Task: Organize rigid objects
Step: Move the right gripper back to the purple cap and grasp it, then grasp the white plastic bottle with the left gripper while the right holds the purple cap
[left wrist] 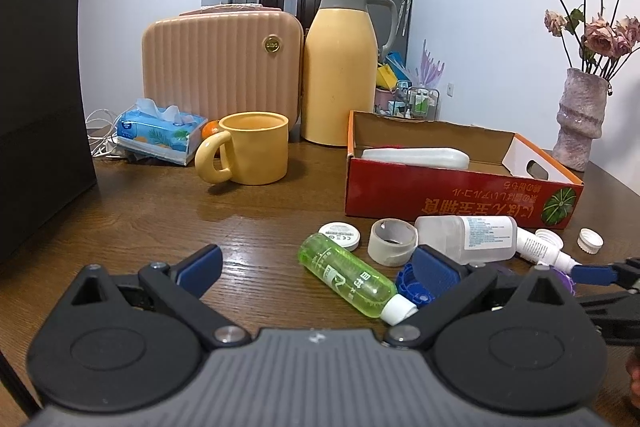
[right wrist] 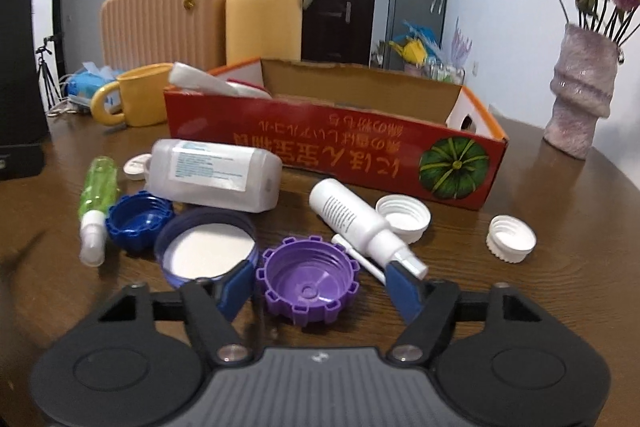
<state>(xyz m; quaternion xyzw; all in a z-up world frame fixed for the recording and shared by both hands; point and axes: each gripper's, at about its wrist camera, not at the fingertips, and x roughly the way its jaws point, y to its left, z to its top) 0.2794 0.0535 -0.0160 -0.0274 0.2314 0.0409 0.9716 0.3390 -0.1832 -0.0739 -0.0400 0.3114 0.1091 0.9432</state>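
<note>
Cardboard, red outside and plain brown inside, forms the open box (right wrist: 360,147) at the middle of the dark wooden table (left wrist: 260,219), and it holds one long white plastic container (left wrist: 416,157) lying flat against its left end; whether anything else lies deeper in it cannot be told. One yellow ceramic mug (left wrist: 252,147) stands left of the box, its contents hidden. In front of the box lie the loose rigid items: one frosted clear plastic bottle with a printed label (right wrist: 216,175) on its side, one white spray bottle (right wrist: 356,223) beside it, and one green transparent bottle with a white cap (right wrist: 98,195) farther left. Caps number five: one purple ridged cap (right wrist: 308,285), one small dark blue cap (right wrist: 138,221), one wide blue lid with a white liner (right wrist: 208,251), and two white screw caps (right wrist: 404,219) (right wrist: 512,237), all lying open side up. One small round white disc (left wrist: 340,235) and one grey tape roll (left wrist: 392,241) lie near the green bottle. The right gripper (right wrist: 320,291) has its jaws half spread on either side of the purple cap, the pads apart from it. The left gripper (left wrist: 316,271) is spread wide and empty, the green bottle lying between its fingers, untouched.
</note>
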